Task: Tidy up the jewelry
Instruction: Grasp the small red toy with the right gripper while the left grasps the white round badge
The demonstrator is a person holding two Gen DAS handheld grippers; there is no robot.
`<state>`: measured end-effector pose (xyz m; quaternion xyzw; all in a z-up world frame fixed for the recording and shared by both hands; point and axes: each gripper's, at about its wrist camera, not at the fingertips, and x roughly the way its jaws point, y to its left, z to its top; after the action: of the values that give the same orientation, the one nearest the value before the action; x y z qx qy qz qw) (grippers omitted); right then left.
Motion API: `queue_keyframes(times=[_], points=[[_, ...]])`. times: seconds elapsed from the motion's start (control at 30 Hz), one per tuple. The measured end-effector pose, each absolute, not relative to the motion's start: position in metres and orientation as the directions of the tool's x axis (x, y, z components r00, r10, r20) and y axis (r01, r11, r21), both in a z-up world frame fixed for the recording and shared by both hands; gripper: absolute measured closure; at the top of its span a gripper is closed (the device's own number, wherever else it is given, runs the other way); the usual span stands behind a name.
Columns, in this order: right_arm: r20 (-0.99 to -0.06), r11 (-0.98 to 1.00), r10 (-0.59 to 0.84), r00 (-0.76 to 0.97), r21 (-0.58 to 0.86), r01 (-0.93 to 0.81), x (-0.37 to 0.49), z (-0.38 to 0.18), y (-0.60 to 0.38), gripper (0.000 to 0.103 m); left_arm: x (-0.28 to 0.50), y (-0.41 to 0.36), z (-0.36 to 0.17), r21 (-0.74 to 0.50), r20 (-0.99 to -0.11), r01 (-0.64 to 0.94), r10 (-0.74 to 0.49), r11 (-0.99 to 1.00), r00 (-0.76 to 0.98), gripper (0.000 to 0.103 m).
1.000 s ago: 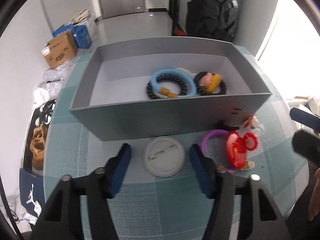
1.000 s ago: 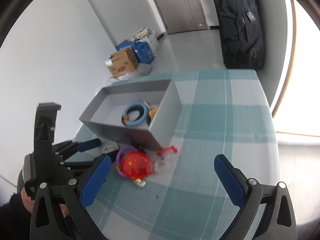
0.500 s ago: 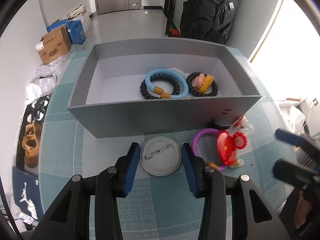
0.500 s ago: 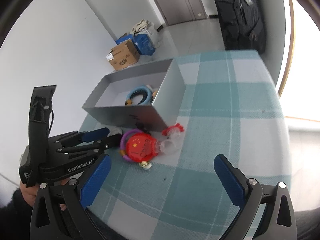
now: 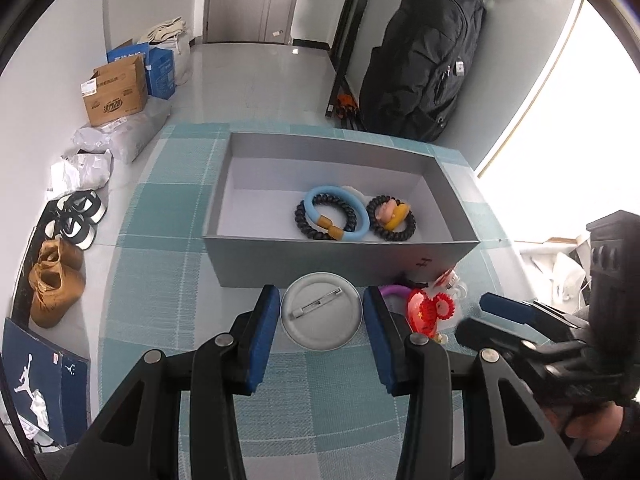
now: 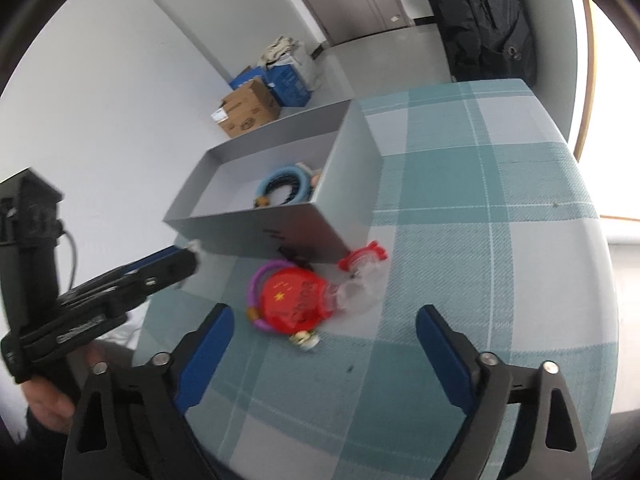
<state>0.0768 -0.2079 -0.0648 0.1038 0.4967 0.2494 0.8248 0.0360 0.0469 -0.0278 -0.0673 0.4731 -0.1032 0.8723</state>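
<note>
A round white pin badge (image 5: 321,312), back side up, sits between the blue pads of my left gripper (image 5: 320,308), which is shut on its edges in front of the grey box (image 5: 344,256). The box holds a blue bangle (image 5: 337,216) and black coil hair ties (image 5: 391,218). A red badge (image 6: 292,300) lies on a purple bangle (image 6: 256,280) with a clear red-trimmed item (image 6: 360,276) beside the box. My right gripper (image 6: 320,332) is open above them, empty.
The teal plaid tablecloth (image 6: 480,240) covers a round table. A black backpack (image 5: 424,60) hangs at the far wall. Cardboard boxes (image 5: 116,92), bags and shoes (image 5: 56,280) are on the floor to the left.
My left gripper closed in on the white badge and has lifted back from the box. My right gripper moved lower and closer over the red badge.
</note>
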Motion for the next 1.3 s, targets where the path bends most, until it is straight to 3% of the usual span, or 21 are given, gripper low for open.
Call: queue_keyframes(times=[0.07,0.4,0.5,0.63,0.77,0.93,1.03,1.3], points=[[-0.774,0.864,0.496,0.393,0.395,-0.312,0.08,-0.065,-0.206,0.022,0.036,0.047,-0.027,-0.222,-0.808,0.118,-0.25,0.968,0.533,0.065],[-0.759,0.873,0.487,0.433,0.41,-0.263,0.093,-0.065,-0.213,0.034,0.037,0.053,-0.023,-0.251,-0.795,0.132,-0.282,0.959,0.537,0.065],[-0.76,0.874,0.486,0.432,0.422,-0.24,0.102,-0.067,-0.215,0.046,0.036,0.054,-0.023,-0.255,-0.795,0.135,-0.287,0.957,0.535,0.065],[-0.787,0.894,0.445,0.428,0.359,-0.269,0.104,-0.066,-0.206,0.072,0.036,0.053,-0.023,-0.256,-0.795,0.135,-0.288,0.957,0.535,0.065],[-0.793,0.894,0.429,0.433,0.305,-0.327,0.102,-0.062,-0.194,0.087,0.037,0.053,-0.024,-0.256,-0.798,0.133,-0.287,0.957,0.529,0.065],[-0.792,0.881,0.465,0.396,0.371,-0.293,0.106,-0.065,-0.205,0.09,0.038,0.052,-0.027,-0.248,-0.808,0.132,-0.28,0.96,0.518,0.065],[-0.781,0.874,0.481,0.399,0.397,-0.279,0.105,-0.062,-0.214,0.103,0.038,0.051,-0.026,-0.248,-0.806,0.133,-0.28,0.96,0.521,0.065],[-0.756,0.857,0.516,0.402,0.444,-0.263,0.103,-0.06,-0.224,0.1,0.035,0.046,-0.026,-0.244,-0.805,0.143,-0.283,0.959,0.521,0.065]])
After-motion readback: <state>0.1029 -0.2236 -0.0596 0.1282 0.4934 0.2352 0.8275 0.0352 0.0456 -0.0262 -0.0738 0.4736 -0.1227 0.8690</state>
